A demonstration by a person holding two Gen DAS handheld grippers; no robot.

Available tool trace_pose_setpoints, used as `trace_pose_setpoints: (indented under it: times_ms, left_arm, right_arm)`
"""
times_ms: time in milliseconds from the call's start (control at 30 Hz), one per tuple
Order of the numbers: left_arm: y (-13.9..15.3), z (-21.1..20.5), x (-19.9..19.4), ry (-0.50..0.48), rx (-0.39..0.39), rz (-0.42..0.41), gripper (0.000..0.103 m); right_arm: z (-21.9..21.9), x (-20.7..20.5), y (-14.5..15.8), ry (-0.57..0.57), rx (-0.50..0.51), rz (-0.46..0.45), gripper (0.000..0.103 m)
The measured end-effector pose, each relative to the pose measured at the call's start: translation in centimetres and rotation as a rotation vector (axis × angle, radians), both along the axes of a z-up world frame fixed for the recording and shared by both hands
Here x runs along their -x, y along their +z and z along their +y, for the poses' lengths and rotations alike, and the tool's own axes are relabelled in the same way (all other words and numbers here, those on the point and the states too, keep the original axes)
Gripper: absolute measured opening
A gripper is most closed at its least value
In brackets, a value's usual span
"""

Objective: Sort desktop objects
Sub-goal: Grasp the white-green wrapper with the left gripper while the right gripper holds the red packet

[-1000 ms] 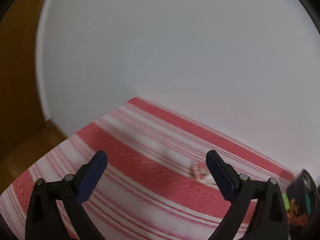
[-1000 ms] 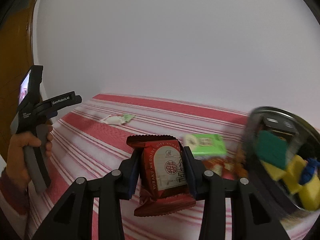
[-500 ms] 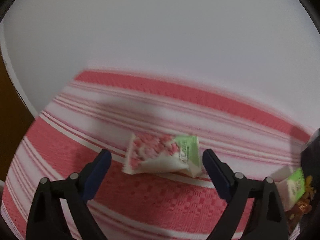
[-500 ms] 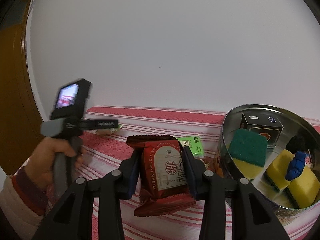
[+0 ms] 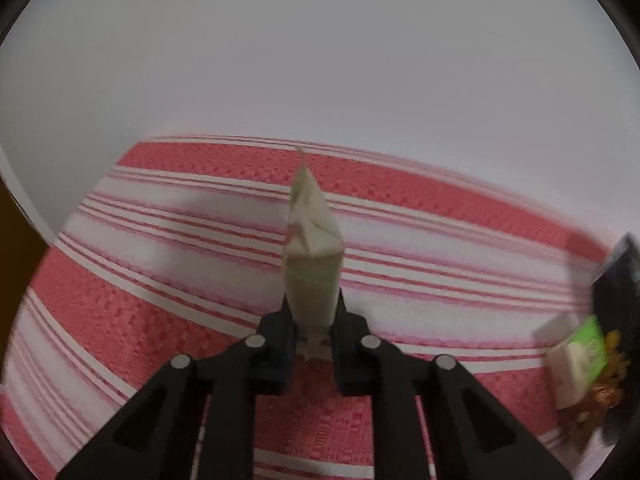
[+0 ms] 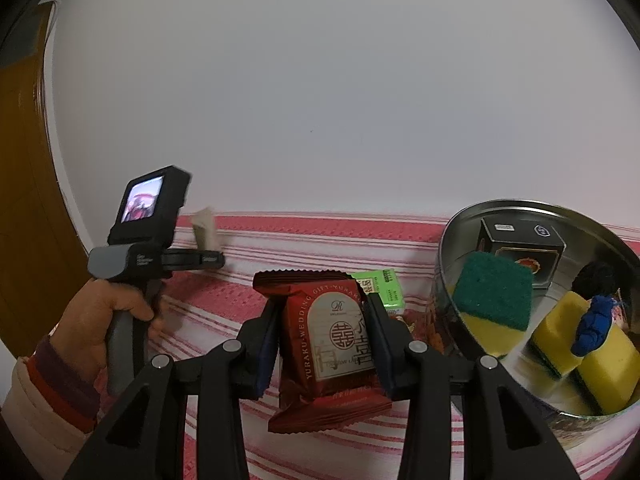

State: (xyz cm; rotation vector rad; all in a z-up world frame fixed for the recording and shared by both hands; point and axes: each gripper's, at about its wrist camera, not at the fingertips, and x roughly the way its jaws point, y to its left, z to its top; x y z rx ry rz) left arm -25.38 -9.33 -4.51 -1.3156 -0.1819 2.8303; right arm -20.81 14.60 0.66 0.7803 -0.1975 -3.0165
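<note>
My left gripper (image 5: pixel 313 322) is shut on a pale green-and-white snack packet (image 5: pixel 312 256) and holds it upright above the red-striped cloth (image 5: pixel 160 320). In the right wrist view the left gripper (image 6: pixel 208 258) shows at the left with the packet (image 6: pixel 205 230) sticking up from it. My right gripper (image 6: pixel 322 332) is shut on a dark red wedding-gift snack packet (image 6: pixel 330 344), held above the cloth, left of a round metal tin (image 6: pixel 448 264).
The tin holds green-and-yellow sponges (image 6: pixel 494 302), a black box (image 6: pixel 520 250) and a blue item (image 6: pixel 596 324). A green-and-white packet (image 6: pixel 380 286) and orange-wrapped sweets (image 5: pixel 600 396) lie beside the tin. A white wall is behind; a wooden door (image 6: pixel 24 200) at left.
My left gripper closed on the green-and-white packet and lifted it off the cloth. My right gripper kept its red packet and shifted slightly toward the tin.
</note>
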Motion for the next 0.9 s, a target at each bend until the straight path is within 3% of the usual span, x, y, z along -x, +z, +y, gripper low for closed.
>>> trace_pose_setpoints:
  times_ms: [33,133,333,433,467,533,567,600,733,900]
  left_arm:
    - [0.4,-0.8,-0.6,-0.003,-0.065,0.037,0.012]
    - [1.5,-1.6,-2.1,0.016,-0.129,0.128,0.012]
    - [2.7,-0.7,-4.4,-0.021,-0.062,0.184,0.012]
    - [2.8,-0.8,-4.3,-0.029,-0.024,0.162,0.012]
    - [2.6,-1.0,-4.2,-0.022,-0.031,0.148,0.015]
    - [2.2,-1.2,-3.8,-0.012,-0.058,0.106,0.034]
    - [1.8,-1.5,-3.3,-0.007,-0.082,0.090,0.050]
    - [1.8,-1.6,-3.2,0.001,-0.116,0.088,0.060]
    - [2.6,-1.6,-2.3,0.012,-0.143,0.110,0.072]
    - [3.2,-1.4,-0.4,0.059,-0.036,0.085,0.075]
  right_arm:
    - [0.1,0.0,0.1,-0.005,0.003,0.004,0.043]
    - [0.0,-0.3,0.0,-0.018,0.008,0.013,0.043]
    - [-0.2,-0.6,0.0,-0.034,0.012,0.019,0.043]
    - [-0.3,-0.2,-0.3,-0.026,0.021,0.011,0.044]
    - [-0.4,-0.2,-0.3,-0.024,0.022,0.010,0.044]
    - [0.0,-0.6,-0.4,-0.017,0.025,0.009,0.044]
    - [-0.1,-0.7,-0.4,-0.015,0.027,0.009,0.044]
    - [0.0,-0.5,-0.3,-0.013,0.028,0.010,0.044]
    - [-0.5,-0.8,-0.1,-0.012,0.031,0.005,0.044]
    - [-0.5,-1.0,0.0,-0.006,0.049,-0.006,0.044]
